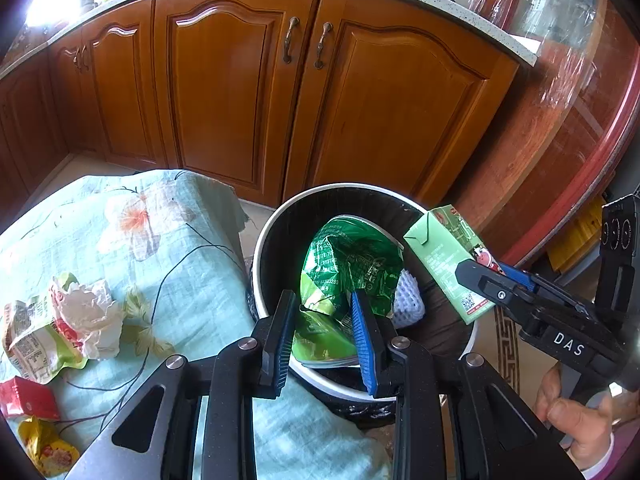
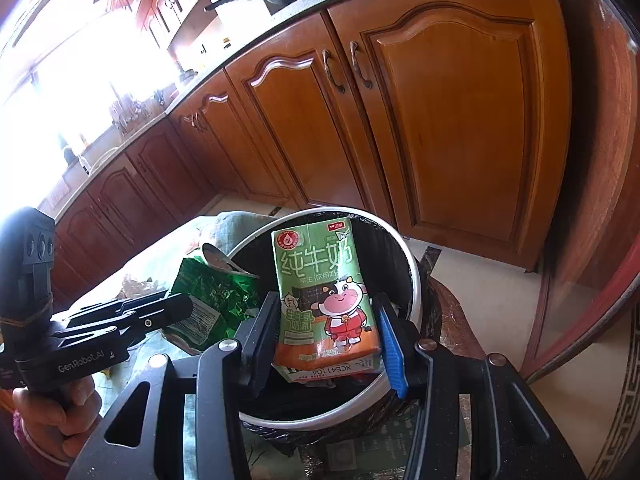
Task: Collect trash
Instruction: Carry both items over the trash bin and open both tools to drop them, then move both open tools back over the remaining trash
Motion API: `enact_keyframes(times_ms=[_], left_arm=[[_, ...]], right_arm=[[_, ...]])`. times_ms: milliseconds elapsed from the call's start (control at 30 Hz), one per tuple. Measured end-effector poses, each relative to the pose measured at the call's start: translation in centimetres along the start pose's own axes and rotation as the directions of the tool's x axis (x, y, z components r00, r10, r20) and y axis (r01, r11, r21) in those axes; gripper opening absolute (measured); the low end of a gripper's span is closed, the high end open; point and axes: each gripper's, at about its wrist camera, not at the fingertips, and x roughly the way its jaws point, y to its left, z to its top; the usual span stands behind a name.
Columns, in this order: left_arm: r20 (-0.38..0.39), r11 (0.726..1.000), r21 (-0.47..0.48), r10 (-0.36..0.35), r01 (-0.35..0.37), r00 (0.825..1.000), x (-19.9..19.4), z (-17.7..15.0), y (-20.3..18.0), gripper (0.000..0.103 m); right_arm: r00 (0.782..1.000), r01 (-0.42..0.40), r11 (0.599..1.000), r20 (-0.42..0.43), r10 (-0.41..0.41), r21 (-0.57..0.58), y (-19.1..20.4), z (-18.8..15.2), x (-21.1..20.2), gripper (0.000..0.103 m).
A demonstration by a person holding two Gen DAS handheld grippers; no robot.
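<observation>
A round black bin with a white rim (image 1: 264, 236) (image 2: 416, 280) stands beside a cloth-covered table. My left gripper (image 1: 326, 312) is over the bin, shut on a crumpled green foil bag (image 1: 348, 264) that hangs into it. The bag also shows in the right wrist view (image 2: 208, 288). My right gripper (image 2: 326, 328) is shut on a green milk carton (image 2: 320, 280) with a cartoon cow, held over the bin's opening. The carton shows in the left wrist view (image 1: 448, 256) at the bin's right rim. A white foam net (image 1: 408, 296) lies in the bin.
On the floral cloth (image 1: 192, 248) at the left lie a white crumpled tissue (image 1: 92, 316), a printed wrapper (image 1: 36, 340), a red packet (image 1: 24, 398) and a yellow packet (image 1: 48, 448). Wooden cabinets (image 1: 240, 100) stand behind. A dark round wooden table (image 1: 560, 128) is at the right.
</observation>
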Motion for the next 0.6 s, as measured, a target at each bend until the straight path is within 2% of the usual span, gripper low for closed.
enact_keyframes(times_ms=[133,200,267,367,600], left_arm=[[-0.011,1.000,-0.004,-0.007,0.007,1.000,0.6,0.1,-0.2,0.028],[-0.009,1.000,-0.007,-0.011,0.011,1.000,0.4,0.0,0.1,0.032],[-0.003,1.000,-0.014,-0.008,0.008,1.000,0.2,-0.1,0.3,0.043],[0.012,1.000,-0.028,-0.004,0.005,1.000,-0.3,-0.6,0.6,0.047],[0.042,0.996,-0.093,0.004,0.000,0.999,-2.8,-3.4,2.2,0.055]], right_arm=[[1.000,-0.003,1.000,-0.017,0.003,0.018,-0.6,0.1,0.8,0.050],[1.000,-0.006,1.000,-0.017,0.007,0.030,-0.8,0.0,0.9,0.056],[1.000,-0.007,0.999,-0.004,0.007,0.038,-0.8,-0.2,0.6,0.061],[1.000,-0.013,0.999,0.011,0.012,0.049,-0.6,-0.7,0.0,0.064],[0.997,-0.042,0.997,0.061,0.038,0.059,0.5,-2.0,-1.7,0.095]])
